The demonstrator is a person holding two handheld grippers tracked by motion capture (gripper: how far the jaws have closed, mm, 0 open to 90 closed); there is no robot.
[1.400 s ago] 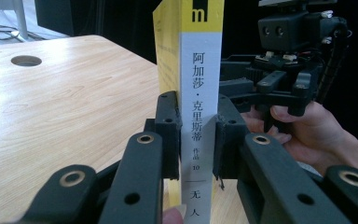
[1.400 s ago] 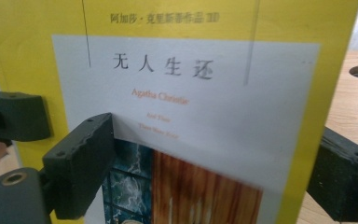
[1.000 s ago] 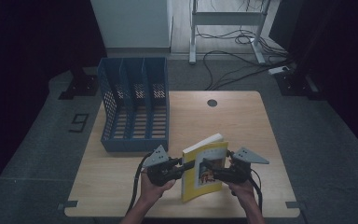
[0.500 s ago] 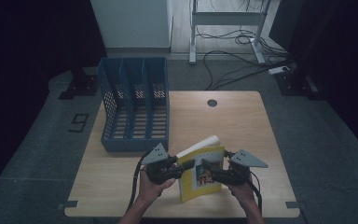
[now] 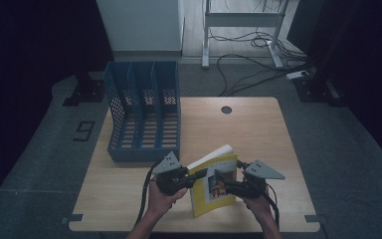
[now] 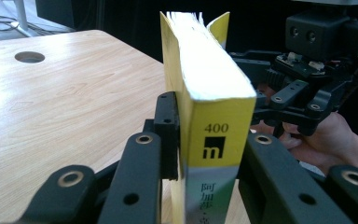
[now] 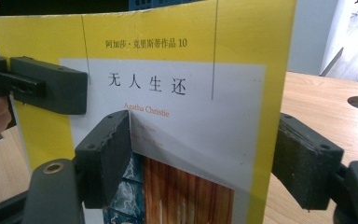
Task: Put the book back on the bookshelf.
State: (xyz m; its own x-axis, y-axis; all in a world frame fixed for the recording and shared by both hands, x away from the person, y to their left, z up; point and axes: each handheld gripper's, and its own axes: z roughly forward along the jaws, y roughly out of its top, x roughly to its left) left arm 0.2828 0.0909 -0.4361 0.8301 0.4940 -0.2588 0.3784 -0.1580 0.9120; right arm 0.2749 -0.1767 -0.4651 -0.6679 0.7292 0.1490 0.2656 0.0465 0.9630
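A yellow paperback book (image 5: 213, 185) stands on its lower edge at the front of the table, held between both grippers. My left gripper (image 6: 212, 135) is shut on it at the spine, one pad on each cover. My right gripper (image 7: 205, 154) faces the front cover (image 7: 177, 70) from the other side. Its jaws stand wide and have just been closing, with the cover's free edge between the pads and neither pad pressing on it. In the high view the left gripper (image 5: 198, 176) is at the book's left and the right gripper (image 5: 225, 184) at its right. The front cover flares slightly away from the pages.
A blue mesh file rack (image 5: 144, 114) with three slots stands at the table's back left. The wooden table (image 5: 258, 134) has a round cable hole (image 5: 226, 110) near its far edge. Cables and a desk frame lie on the floor beyond.
The book leaned and fanned a little half a second ago and now stands about as it did a second ago. Both hands have kept their place.
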